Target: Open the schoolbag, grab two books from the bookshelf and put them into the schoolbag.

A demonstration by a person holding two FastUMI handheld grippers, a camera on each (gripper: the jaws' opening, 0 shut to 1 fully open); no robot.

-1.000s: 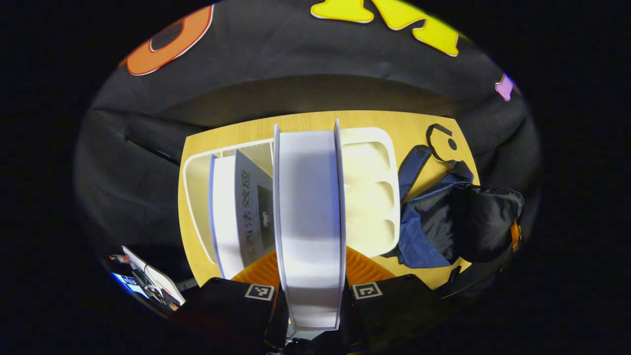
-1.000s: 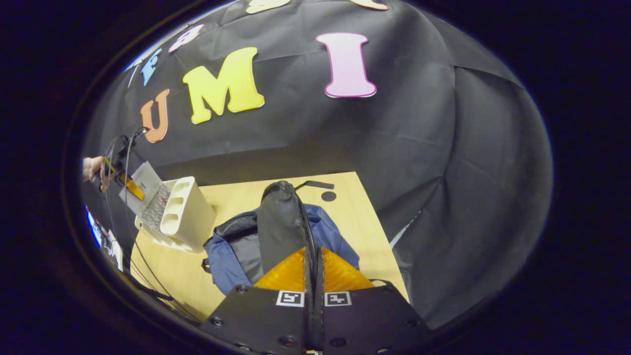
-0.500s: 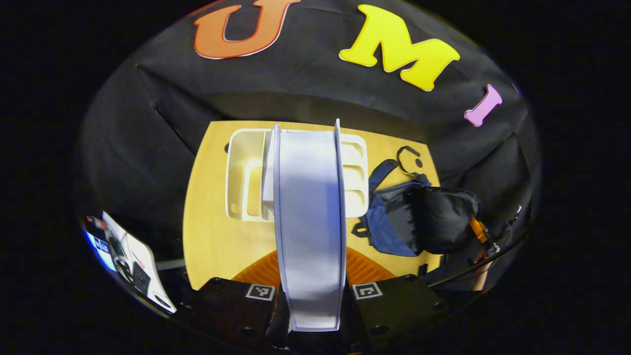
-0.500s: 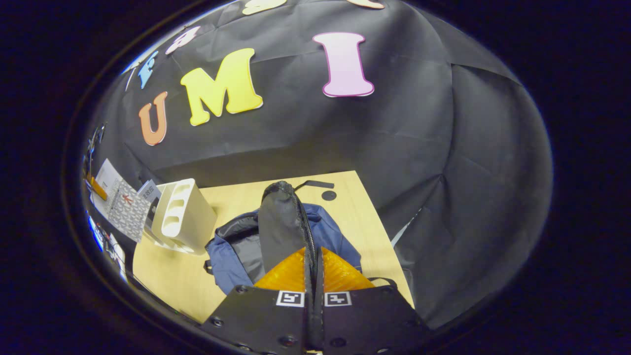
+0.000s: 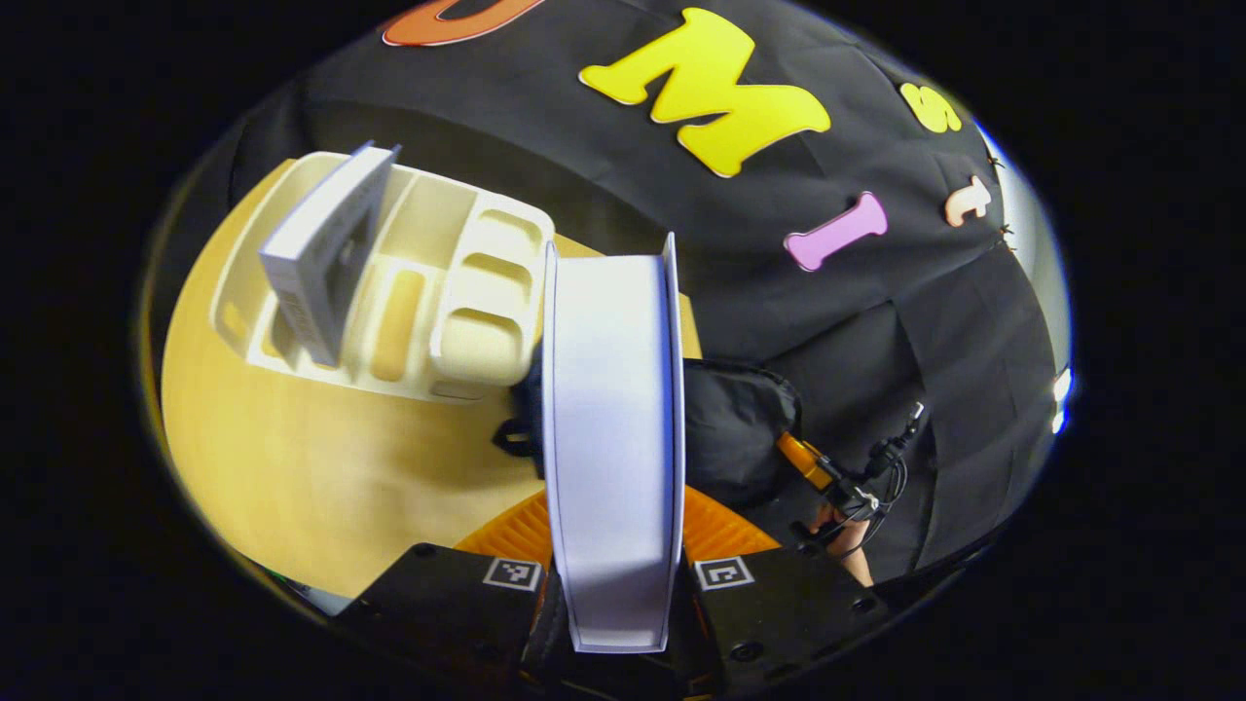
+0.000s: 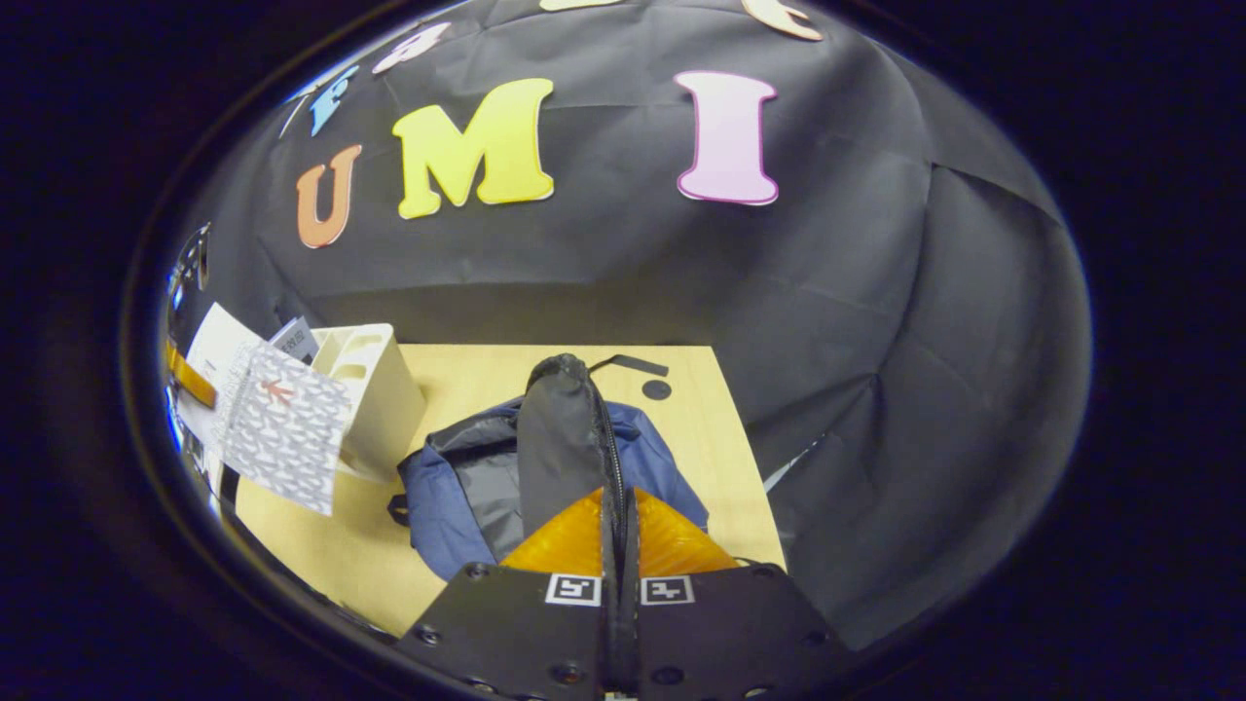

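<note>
My left gripper (image 5: 613,526) is shut on a white-edged book (image 5: 611,428), held upright above the wooden table (image 5: 292,458). Its patterned cover (image 6: 282,428) shows in the right gripper view, left of the bag. A second book (image 5: 326,253) leans in the cream bookshelf (image 5: 458,292) at the upper left. Behind the held book lies the schoolbag (image 5: 740,428). In the right gripper view the blue schoolbag (image 6: 438,506) lies open, and my right gripper (image 6: 620,516) is shut on its black flap (image 6: 560,438), holding it up.
The bookshelf (image 6: 380,399) stands just left of the bag on the table (image 6: 701,428). A black strap and a small round black disc (image 6: 656,389) lie beyond the bag. Black cloth walls close in behind and to the right.
My left gripper has lifted the book out of the bookshelf and swung it right toward the schoolbag. My right gripper has kept hold of the flap, hardly moving.
</note>
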